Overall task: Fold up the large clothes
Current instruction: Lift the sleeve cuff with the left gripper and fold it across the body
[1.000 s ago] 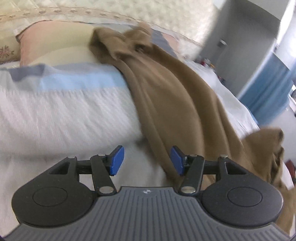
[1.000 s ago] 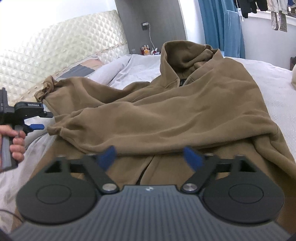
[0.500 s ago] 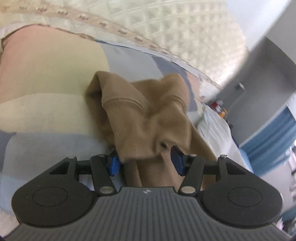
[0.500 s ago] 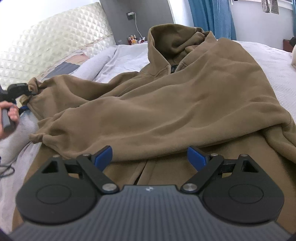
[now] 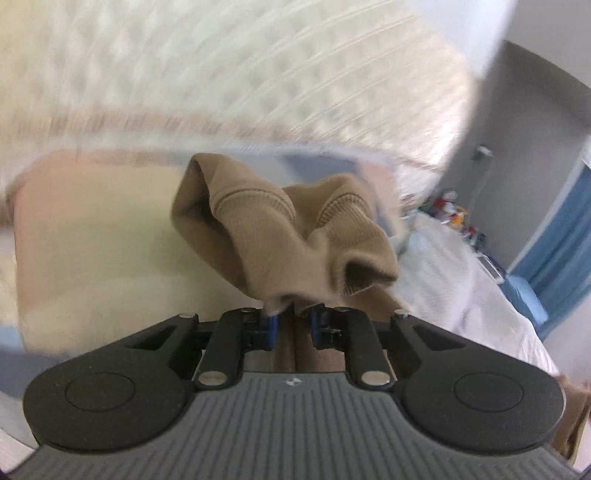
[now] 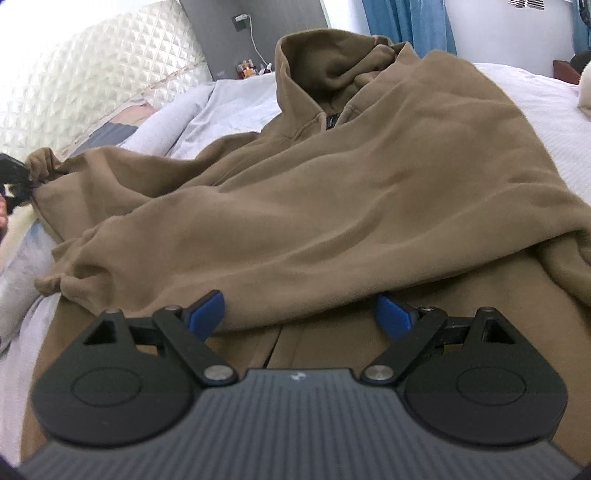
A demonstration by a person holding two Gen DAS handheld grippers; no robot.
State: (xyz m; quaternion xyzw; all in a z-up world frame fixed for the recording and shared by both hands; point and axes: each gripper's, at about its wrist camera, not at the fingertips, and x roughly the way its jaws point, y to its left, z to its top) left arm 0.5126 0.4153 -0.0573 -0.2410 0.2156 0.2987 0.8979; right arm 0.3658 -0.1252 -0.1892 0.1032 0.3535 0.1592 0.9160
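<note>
Bedroom setting: white bed (image 6: 535, 96) with a quilted cream headboard (image 6: 92, 77) at the left, grey wall and blue curtain (image 6: 406, 26) behind.

Hoodie (image 6: 332, 192): brown, fleece-like, large; spread across most of the bed, front up, hood (image 6: 332, 59) crumpled towards the far wall. A small dark label is seen at the neckline. One sleeve (image 6: 110, 177) is stretched out to the left towards the headboard, with long soft creases along it. A fold of the body lies over the lower part, which shows a centre seam or opening just in front of the right gripper.

Left side: the sleeve's ribbed cuff (image 5: 280, 229) is pinched in the left gripper (image 5: 293, 325). Its jaws have just been closing and are now nearly together, with the bunched cuff fabric clamped between the blue pads (image 5: 271, 326); the cuff stands puckered above them. Background in the left wrist view is blurred; a pale pillow (image 5: 92, 240) is made out behind the cuff.

Right side: the right gripper (image 6: 301, 314) is held wide open, low over the hoodie's lower front. The folded edge lies between its pads (image 6: 207, 310), not pinched; whether it is touched cannot be told.
</note>
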